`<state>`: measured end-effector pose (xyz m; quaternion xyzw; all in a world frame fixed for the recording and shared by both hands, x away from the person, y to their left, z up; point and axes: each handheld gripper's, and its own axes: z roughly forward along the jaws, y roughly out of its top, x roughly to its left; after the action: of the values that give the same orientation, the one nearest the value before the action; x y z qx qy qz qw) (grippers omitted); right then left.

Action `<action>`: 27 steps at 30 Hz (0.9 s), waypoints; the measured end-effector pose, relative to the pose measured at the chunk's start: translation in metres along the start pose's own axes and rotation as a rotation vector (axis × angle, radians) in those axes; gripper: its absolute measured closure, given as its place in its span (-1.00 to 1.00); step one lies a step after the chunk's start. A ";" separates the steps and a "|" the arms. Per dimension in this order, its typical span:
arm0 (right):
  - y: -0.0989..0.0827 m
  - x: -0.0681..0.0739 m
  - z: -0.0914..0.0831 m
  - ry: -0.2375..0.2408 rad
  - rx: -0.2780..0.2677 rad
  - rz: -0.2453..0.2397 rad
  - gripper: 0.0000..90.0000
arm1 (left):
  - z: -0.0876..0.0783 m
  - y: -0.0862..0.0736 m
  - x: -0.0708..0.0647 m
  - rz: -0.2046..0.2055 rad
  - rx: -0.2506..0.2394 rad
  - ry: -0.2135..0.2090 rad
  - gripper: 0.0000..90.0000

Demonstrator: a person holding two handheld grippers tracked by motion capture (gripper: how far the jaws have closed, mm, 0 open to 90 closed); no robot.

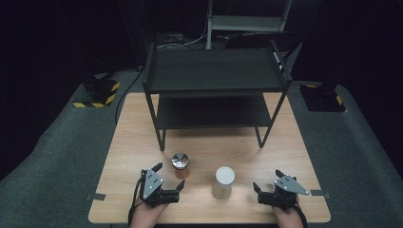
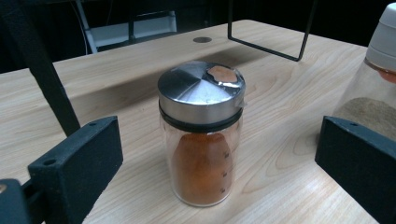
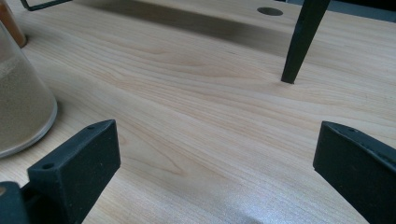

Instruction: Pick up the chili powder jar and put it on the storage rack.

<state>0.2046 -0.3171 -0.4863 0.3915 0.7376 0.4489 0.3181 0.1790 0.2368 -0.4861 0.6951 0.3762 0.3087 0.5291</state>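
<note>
A small glass jar of orange spice with a steel lid [image 1: 180,164] [image 2: 201,135] stands on the wooden table [image 1: 142,137]. To its right stands a taller jar with a white cap and tan powder [image 1: 223,182] [image 2: 373,88] [image 3: 18,112]. My left gripper [image 1: 168,177] [image 2: 215,163] is open near the front edge, its jaws on either side of the spice jar without touching it. At the front right my right gripper [image 1: 267,181] [image 3: 215,163] is open over bare wood, just right of the white-capped jar.
A black two-tier metal rack [image 1: 214,76] stands at the back of the table; one of its legs [image 3: 299,42] rises ahead of the right gripper. Grey carpet surrounds the table, and yellow-black striped blocks [image 1: 97,90] lie at the far corners.
</note>
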 end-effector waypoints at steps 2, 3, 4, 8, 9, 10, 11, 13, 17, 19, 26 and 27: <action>0.000 0.000 0.000 0.000 0.000 0.000 -1.00 | 0.002 0.001 0.000 0.002 0.003 0.002 -0.98; 0.000 0.000 0.000 0.000 -0.001 0.001 -1.00 | 0.003 0.001 -0.001 0.004 0.002 0.002 -0.98; 0.000 0.000 0.000 0.000 -0.002 0.002 -1.00 | 0.004 0.002 -0.001 0.008 0.003 0.002 -0.98; -0.001 0.000 0.000 0.000 -0.004 0.005 -1.00 | 0.011 0.005 -0.001 0.012 -0.001 0.002 -0.97; -0.001 0.000 0.000 0.000 -0.004 0.005 -1.00 | 0.012 0.005 0.000 0.012 -0.003 0.001 -0.97; -0.001 0.000 -0.001 0.000 -0.005 0.005 -1.00 | 0.014 0.006 0.000 0.007 -0.005 0.001 -0.97; -0.001 0.000 -0.001 -0.001 -0.005 0.005 -1.00 | 0.014 0.006 0.000 0.007 -0.005 0.001 -0.96; -0.001 0.000 -0.001 0.000 -0.005 0.005 -1.00 | 0.018 0.007 0.001 0.001 -0.006 -0.003 -0.95; -0.001 -0.001 -0.001 0.001 -0.005 0.007 -1.00 | 0.024 0.009 0.003 0.000 -0.003 -0.010 -0.90; -0.001 -0.001 -0.001 0.001 -0.006 0.007 -1.00 | 0.026 0.009 0.003 -0.001 -0.003 -0.011 -0.87; -0.002 -0.001 -0.001 0.002 -0.009 0.009 -1.00 | 0.036 0.010 0.007 -0.012 0.008 -0.019 -0.77; -0.002 -0.001 -0.001 0.002 -0.009 0.009 -1.00 | 0.036 0.010 0.007 -0.012 0.008 -0.019 -0.75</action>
<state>0.2041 -0.3191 -0.4873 0.3930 0.7342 0.4541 0.3168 0.2141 0.2228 -0.4850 0.6979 0.3766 0.2972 0.5317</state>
